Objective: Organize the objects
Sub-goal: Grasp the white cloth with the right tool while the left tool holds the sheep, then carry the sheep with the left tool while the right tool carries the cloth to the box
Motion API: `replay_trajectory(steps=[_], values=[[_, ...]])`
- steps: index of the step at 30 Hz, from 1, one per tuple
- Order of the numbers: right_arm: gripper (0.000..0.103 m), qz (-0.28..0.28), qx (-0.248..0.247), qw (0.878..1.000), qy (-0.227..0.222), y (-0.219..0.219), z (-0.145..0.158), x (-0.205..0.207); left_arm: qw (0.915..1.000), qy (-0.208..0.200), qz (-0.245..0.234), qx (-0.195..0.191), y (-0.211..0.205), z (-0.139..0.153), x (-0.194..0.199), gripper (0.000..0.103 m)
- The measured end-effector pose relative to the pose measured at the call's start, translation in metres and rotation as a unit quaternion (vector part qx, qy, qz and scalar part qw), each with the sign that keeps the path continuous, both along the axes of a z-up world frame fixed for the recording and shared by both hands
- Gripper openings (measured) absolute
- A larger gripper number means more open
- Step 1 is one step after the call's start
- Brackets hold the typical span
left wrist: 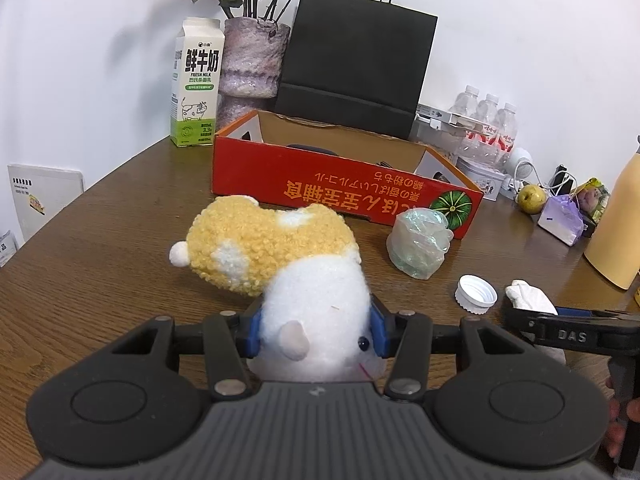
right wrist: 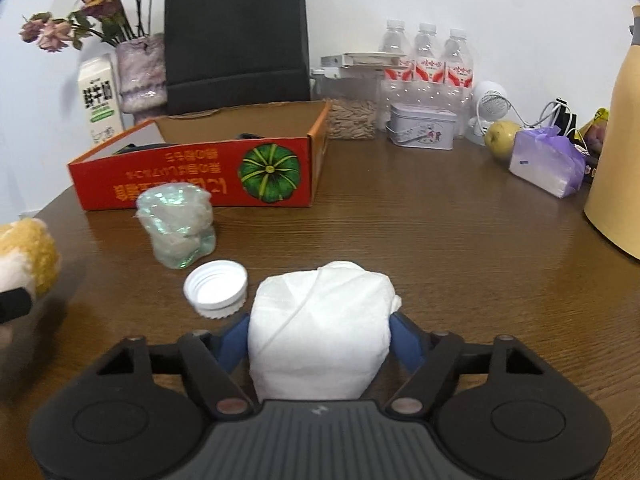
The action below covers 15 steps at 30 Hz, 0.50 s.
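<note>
Left gripper, bottom centre of left wrist view: closed on one plush hamster, blue pads pressed into white head; yellow-and-white body extending up and left over wooden table.

Right gripper, bottom centre of right wrist view: one crumpled white tissue wad between blue fingers. Contact of pads with tissue not determinable; grip state cannot be told.

Just left of tissue wad: one white bottle cap, open side up, flat on table. Behind cap, centre left: one crumpled clear plastic wrap ball, near front wall of box.

Middle distance, centre left: one red cardboard box, open top, one green pumpkin graphic, upside-down print. Dark items inside, not identifiable.

Right side: one purple tissue pack, one yellow-green pear, one yellow jug at frame edge.

Rear row against white wall, left to right:
- one milk carton
- one purple vase with dried roses
- one black paper bag
- one clear container of seeds
- one small tin
- three water bottles
- one small white fan
</note>
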State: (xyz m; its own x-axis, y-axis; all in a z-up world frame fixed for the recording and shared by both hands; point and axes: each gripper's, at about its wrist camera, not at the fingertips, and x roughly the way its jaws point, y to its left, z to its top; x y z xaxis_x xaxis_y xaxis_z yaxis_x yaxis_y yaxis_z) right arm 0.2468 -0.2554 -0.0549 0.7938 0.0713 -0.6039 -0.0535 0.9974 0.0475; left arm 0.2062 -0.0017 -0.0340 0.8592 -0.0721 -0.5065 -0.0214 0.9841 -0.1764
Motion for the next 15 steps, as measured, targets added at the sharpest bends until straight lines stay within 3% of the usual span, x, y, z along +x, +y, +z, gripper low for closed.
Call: replay_trajectory(steps=[15], values=[[0.069, 0.036, -0.002, 0.998, -0.058, 0.008, 0.022, -0.034, 0.9997, -0.011, -0.005, 0.023, -0.011, 0.008, 0.0, 0.05]])
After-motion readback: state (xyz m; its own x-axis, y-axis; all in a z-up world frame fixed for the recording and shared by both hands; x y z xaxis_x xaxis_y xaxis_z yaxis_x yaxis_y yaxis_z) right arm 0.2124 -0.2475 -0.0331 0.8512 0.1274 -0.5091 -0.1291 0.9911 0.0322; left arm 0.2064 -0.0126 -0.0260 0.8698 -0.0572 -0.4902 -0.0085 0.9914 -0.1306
